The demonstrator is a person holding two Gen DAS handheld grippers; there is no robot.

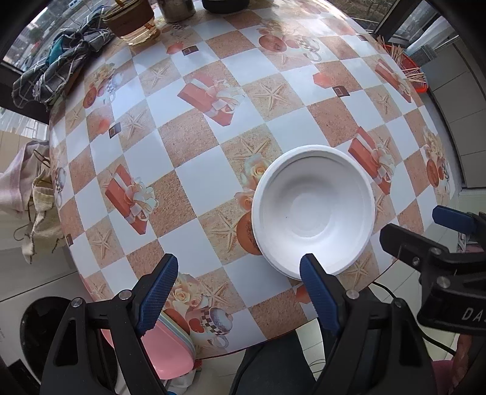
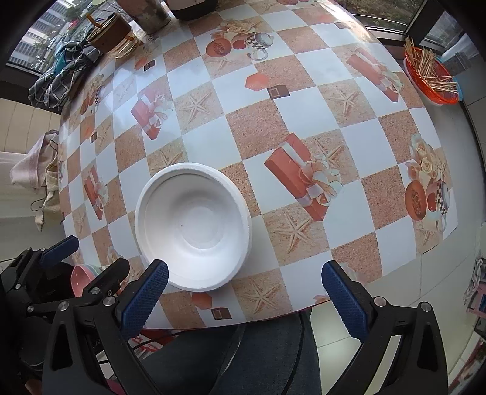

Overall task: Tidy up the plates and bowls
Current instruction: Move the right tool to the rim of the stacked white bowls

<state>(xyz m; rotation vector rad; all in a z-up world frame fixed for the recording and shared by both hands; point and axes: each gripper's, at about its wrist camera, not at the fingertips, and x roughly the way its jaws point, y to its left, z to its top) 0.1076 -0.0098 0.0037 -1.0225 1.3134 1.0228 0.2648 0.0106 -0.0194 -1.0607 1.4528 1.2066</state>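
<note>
A white foam bowl stands upright and empty on the chequered tablecloth, near the table's front edge. My left gripper hangs open above the table, pointing down, its right finger just over the bowl's near rim and nothing between the pads. My right gripper is open too, its left finger beside the bowl's near rim. A stack of pink and pastel bowls sits at the table's front left corner, partly hidden under my left gripper's left finger. Each gripper shows in the other's view: the right gripper, the left gripper.
At the table's far side stand a glass cup with a brown sleeve, a metal tin and a crumpled checked cloth. An orange basket of wooden sticks sits far right. A person's dark trousers are below the front edge.
</note>
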